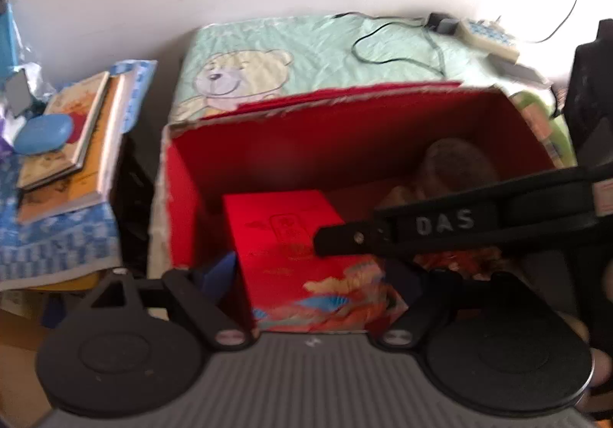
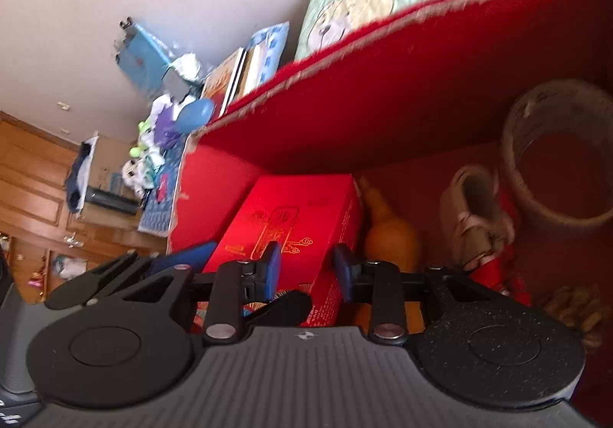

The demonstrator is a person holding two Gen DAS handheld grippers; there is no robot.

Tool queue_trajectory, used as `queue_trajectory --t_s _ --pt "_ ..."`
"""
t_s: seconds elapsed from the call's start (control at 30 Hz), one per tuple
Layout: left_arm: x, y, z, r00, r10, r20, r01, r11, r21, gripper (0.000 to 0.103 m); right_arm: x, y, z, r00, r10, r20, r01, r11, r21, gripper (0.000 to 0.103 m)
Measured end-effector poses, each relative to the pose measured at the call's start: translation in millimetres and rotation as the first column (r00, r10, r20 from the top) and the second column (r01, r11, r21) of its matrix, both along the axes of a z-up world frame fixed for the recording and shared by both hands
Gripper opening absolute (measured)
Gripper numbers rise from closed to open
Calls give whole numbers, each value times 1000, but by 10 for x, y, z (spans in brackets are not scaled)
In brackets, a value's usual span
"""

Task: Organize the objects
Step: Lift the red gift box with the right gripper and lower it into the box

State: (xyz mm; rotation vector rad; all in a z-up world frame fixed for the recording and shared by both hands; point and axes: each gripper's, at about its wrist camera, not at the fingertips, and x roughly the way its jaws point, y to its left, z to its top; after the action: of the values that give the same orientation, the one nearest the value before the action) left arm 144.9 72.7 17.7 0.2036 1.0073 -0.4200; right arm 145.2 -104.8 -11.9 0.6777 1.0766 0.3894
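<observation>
2 grippers work over 1 carton. Nearest in the left wrist view, the left gripper (image 1: 314, 274) is spread wide, 1 blue pad (image 1: 224, 271) just beside the left edge of the small red box (image 1: 291, 236), the other finger mostly hidden on the box's right. The box sits btwn them. Too blurred to say if the pads press on it, so can't tell whether it's gripped or loose.

The right gripper (image 2: 308, 269) comes in from the right side. In its own view the jaws stand partway apart, nothing clamped, and the box's gold-printed top shows thru the gap. 1 of its black fingers, marked DAS, crosses the left wrist view w/ its tip over the box top.

The box stands in the near-left part of the big red-lined carton (image 1: 345, 121), close to the carton's left wall.

Next, to the right of the box on the carton floor: an orange gourd-shaped item (image 2: 387, 240) touching or just beside the box, then a cream shoe-like item (image 2: 471, 213) w/ red bits below it, then a brown tape roll (image 2: 555, 159) toward the far-right corner.

Beyond the carton lies a pale green blanket w/ a bear print (image 1: 245, 75), and a black cable (image 1: 383, 45) and a power strip (image 1: 486, 37) lie on it.

Left of the carton, a stack of books (image 1: 76, 136) rests on blue-patterned cloth, w/ a blue case (image 1: 44, 135) on top. Furthest back is a plain white wall; wood cabinets (image 2: 30, 190) show in the right wrist view.
</observation>
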Motion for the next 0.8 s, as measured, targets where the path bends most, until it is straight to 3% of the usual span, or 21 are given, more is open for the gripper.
queue_trajectory --t_s 0.23,0.8 --pt "-27 -85 -118 1000 -30 -1 30 999 42 87 0 11 -10 999 -40 -25 38 998 -58 35" --pt "31 -188 -176 1000 -14 -7 15 997 74 91 -54 -24 0 994 -107 36 111 986 -122 35"
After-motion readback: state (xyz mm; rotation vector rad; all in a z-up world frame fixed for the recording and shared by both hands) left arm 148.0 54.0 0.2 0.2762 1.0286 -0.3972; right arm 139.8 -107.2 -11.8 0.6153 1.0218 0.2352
